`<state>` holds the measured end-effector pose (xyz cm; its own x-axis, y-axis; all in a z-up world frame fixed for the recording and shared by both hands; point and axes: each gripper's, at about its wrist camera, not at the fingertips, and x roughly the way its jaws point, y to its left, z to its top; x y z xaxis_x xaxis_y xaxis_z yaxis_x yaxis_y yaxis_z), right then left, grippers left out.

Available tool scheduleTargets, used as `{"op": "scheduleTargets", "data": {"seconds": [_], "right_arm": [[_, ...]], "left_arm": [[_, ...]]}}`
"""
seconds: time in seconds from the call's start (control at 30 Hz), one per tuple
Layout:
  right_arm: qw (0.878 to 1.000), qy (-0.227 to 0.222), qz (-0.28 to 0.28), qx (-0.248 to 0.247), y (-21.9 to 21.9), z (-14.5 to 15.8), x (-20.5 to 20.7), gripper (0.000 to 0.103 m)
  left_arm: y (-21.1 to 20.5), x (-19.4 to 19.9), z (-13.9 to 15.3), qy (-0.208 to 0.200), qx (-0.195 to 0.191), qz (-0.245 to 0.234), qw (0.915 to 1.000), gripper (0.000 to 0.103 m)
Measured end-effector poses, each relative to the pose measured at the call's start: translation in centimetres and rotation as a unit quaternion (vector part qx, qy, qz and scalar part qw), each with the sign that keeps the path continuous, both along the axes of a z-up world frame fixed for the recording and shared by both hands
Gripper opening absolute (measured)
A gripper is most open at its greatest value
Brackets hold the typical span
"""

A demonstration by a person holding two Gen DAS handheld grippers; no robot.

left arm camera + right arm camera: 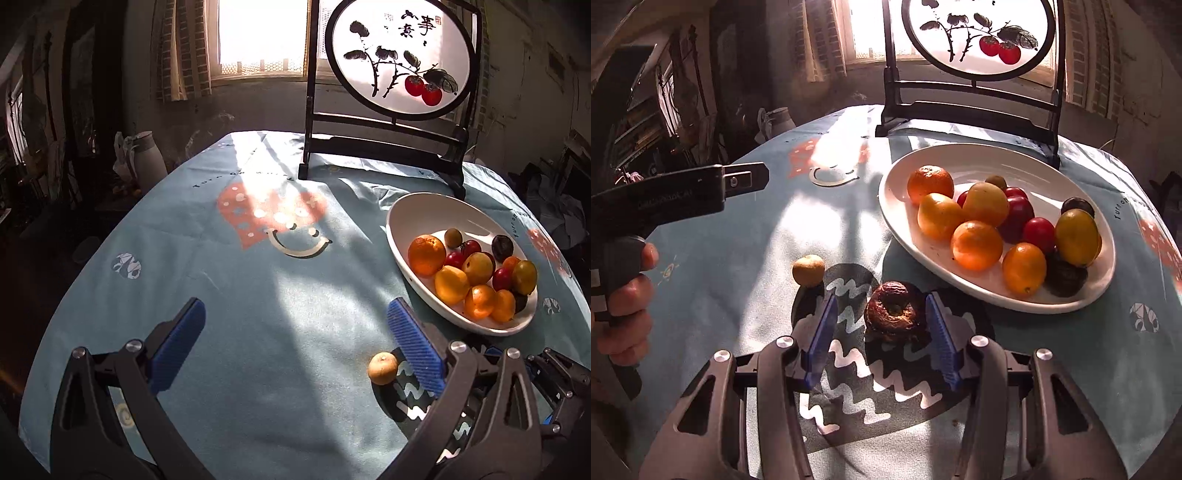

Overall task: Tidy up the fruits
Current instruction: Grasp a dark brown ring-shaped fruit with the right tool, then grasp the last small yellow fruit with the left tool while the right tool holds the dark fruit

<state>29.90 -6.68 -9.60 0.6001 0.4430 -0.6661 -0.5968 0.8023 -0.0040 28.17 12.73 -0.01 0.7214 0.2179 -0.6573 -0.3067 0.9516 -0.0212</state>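
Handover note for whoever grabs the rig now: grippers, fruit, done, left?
Left gripper: open, empty; small tan fruit lies on the cloth just inside its right finger.
Right gripper: fingers straddle the dark shrivelled fruit on the cloth; contact unclear, not lifted.
Done: most of the fruit is piled in the white oval dish.
Left: those two loose fruits, likely headed for the dish.

Behind the white dish [979, 291], the round painted screen [979, 40] loses its top to the right wrist picture's edge. In that dish, dark fruits [1065, 275] sit half hidden under a yellow-green fruit [1076, 236]. Left of the dish, the hand [626, 295] is cut off.
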Motion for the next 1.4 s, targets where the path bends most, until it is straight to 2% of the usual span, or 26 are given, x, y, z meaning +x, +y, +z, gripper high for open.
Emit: {"op": "scheduleTargets", "data": {"seconds": [0.1,0.47,0.8,0.9,1.03,1.2,1.3,1.37,1.4], "right_arm": [[1.000,0.011,-0.001,-0.005,0.0,-0.6,0.4,0.050],[0.998,0.031,-0.025,-0.040,0.9,-1.9,1.8,0.050],[0.998,0.030,-0.027,-0.041,0.9,-2.0,1.8,0.042],[0.999,0.018,-0.035,-0.016,-0.1,-1.0,1.3,0.042],[0.997,0.004,-0.051,0.058,-2.7,1.9,0.9,0.042],[0.989,-0.021,-0.083,0.124,-5.8,4.1,0.5,0.042],[0.985,-0.020,-0.094,0.144,-6.8,4.6,0.6,0.042],[0.984,-0.018,-0.099,0.144,-7.0,4.6,0.7,0.042],[0.985,-0.015,-0.100,0.142,-7.0,4.5,0.8,0.042]], "left_arm": [[0.0,0.2,-0.3,0.008,-0.011,-0.005,0.9999,0.101],[0.7,0.2,-0.3,0.008,-0.013,0.012,0.9998,0.101],[0.3,0.5,-0.6,0.014,0.001,0.010,0.9999,0.101],[0.4,0.7,-1.1,0.020,-0.013,0.000,0.9997,0.101],[0.1,1.1,-1.9,0.033,-0.022,-0.015,0.9991,0.101],[-2.5,1.5,-2.8,0.048,-0.016,-0.078,0.9956,0.099],[-4.4,1.5,-3.5,0.058,-0.005,-0.123,0.9907,0.089],[-5.3,1.6,-4.1,0.070,-0.004,-0.146,0.9868,0.071],[-5.6,1.7,-4.6,0.079,-0.003,-0.152,0.9852,0.066]]}}
